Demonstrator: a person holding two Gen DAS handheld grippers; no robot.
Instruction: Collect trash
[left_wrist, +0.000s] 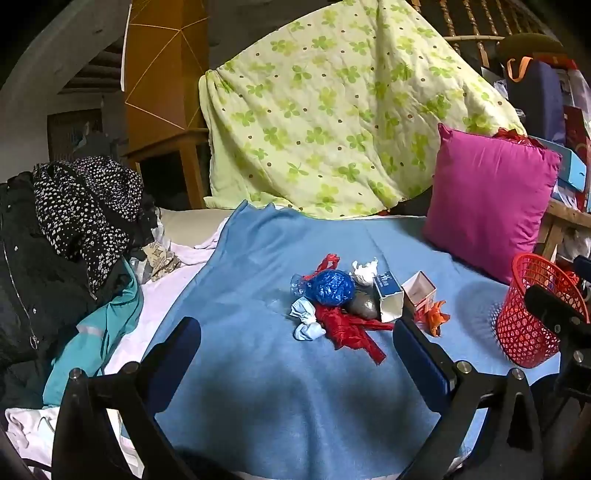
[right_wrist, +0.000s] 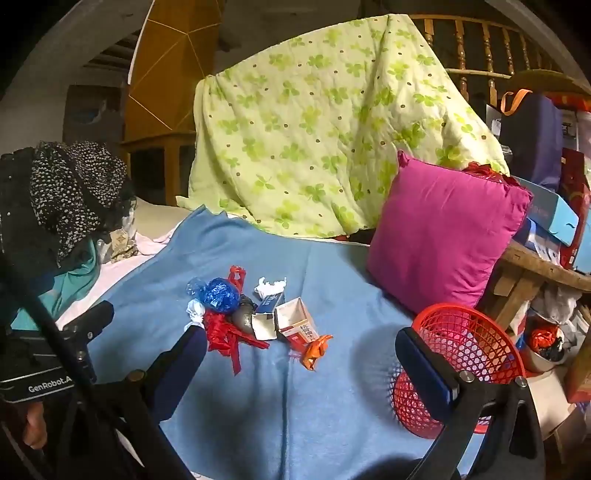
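Two grippers hang over a blue blanket (left_wrist: 258, 258), both jaws spread wide and holding nothing. A red basket (right_wrist: 469, 339) stands at the right edge, beside a pink cushion (right_wrist: 443, 236). The trash pile (left_wrist: 354, 295) lies mid-blanket: blue wrapper ball (left_wrist: 332, 286), red plastic, cartons, tissue. It sits ahead of the left gripper (left_wrist: 295, 350), between its finger lines but apart from them; ahead and left of the right gripper (right_wrist: 303, 369). Recommended: descend on one piece only, close fully around the ball, avoid snagging blanket.
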